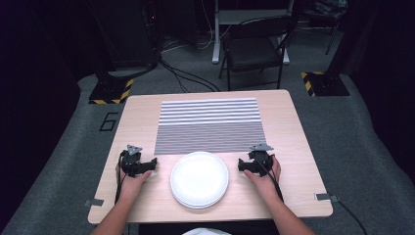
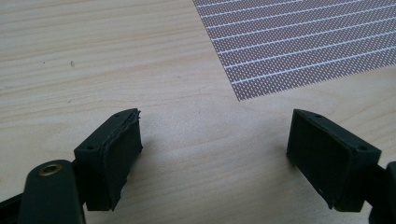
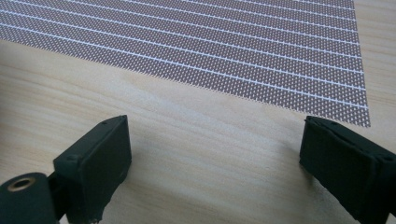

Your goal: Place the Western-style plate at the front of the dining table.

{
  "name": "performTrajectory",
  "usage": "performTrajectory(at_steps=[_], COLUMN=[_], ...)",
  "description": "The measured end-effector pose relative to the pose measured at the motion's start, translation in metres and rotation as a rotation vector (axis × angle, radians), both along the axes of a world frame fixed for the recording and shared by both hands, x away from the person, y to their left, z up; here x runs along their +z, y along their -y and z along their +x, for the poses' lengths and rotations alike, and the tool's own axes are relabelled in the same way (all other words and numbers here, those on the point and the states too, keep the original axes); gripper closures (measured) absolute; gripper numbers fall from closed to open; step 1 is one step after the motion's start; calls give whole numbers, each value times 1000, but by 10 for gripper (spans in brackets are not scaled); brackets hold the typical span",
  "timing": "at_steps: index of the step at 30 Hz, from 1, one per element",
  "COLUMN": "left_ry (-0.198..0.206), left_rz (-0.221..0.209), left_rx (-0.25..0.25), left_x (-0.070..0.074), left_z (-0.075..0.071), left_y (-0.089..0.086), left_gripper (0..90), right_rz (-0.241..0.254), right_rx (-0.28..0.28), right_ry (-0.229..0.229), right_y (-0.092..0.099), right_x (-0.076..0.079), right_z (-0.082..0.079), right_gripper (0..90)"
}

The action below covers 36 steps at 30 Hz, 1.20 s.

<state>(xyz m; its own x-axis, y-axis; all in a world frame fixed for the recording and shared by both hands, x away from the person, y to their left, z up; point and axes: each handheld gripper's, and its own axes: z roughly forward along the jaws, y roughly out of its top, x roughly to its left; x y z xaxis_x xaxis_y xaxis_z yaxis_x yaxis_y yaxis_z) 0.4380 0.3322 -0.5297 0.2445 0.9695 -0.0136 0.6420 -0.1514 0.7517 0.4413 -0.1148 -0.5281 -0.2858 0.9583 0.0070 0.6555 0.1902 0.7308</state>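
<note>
White plate (image 1: 199,179) sits between open left gripper (image 1: 138,165) and right gripper (image 1: 255,163).

The high view looks forward and down on the whole table (image 1: 293,112) from above its near edge. Each gripper view sits low and very close over the wood, facing the far edge. All three views share the striped mat (image 1: 209,125) (image 2: 299,42) (image 3: 210,51).

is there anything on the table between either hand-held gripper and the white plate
Nothing visible. The white plate lies between the left hand-held gripper and right hand-held gripper, with bare table on either side of it.
</note>
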Motion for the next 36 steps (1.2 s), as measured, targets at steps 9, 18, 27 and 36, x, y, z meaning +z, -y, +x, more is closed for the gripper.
performTrajectory(at_steps=[9,18,27,36], left_ry=[-3,6,9,12], left_rz=[0,-6,1,-28], left_rx=[-1,5,11,7], left_x=[0,0,1,3], left_z=[0,-1,-1,-2], left_y=[0,-1,-1,0], left_gripper=[179,213,262,370], right_rz=[0,-3,8,7], right_rx=[-6,5,-11,-32], right_ry=[7,14,20,25], right_y=[-1,-1,-1,2], right_x=[0,0,1,3], right_z=[0,-2,-2,-3], right_gripper=[93,142,188,307])
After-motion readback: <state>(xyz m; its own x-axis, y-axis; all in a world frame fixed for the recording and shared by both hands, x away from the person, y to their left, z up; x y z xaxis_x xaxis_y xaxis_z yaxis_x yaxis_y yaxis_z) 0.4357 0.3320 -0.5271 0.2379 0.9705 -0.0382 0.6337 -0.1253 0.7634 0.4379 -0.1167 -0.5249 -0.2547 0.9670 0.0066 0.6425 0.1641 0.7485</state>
